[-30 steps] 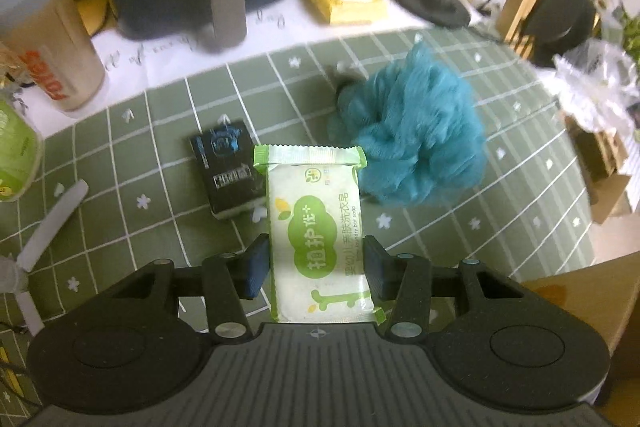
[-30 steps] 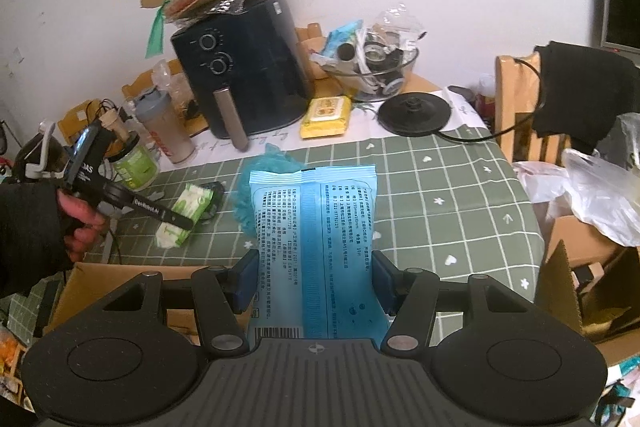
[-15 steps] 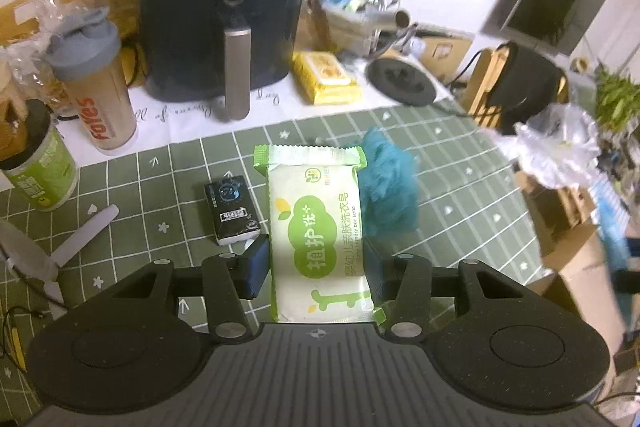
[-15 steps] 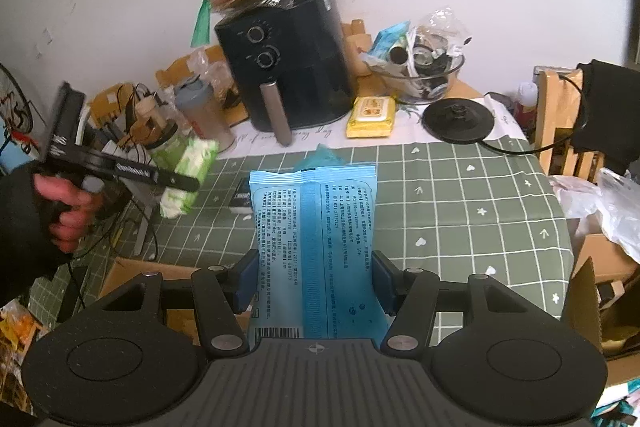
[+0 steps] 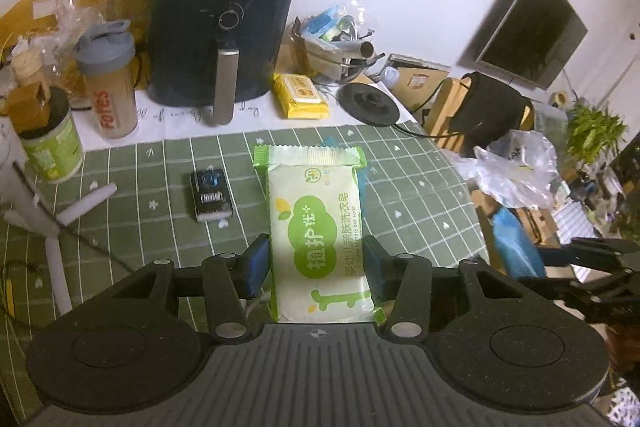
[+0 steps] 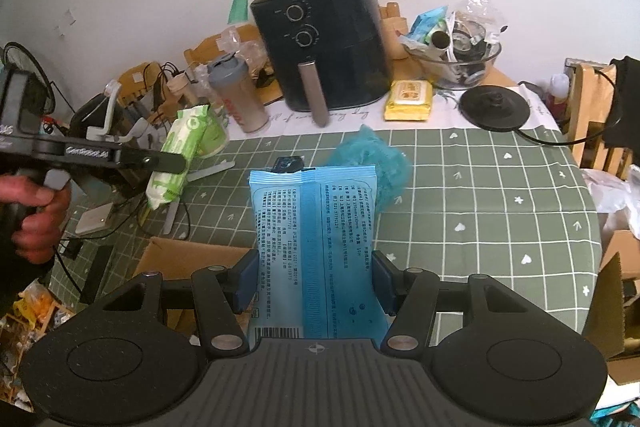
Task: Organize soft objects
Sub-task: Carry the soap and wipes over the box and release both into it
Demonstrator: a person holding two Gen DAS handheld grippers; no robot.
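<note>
A lived-in home: air fryer on cluttered dining table.

both grippers were tilted down toward the table. left gripper had its pads clamped on the green soap pack, left hand wrapped round the handle. right gripper was squeezing the blue pack.
</note>
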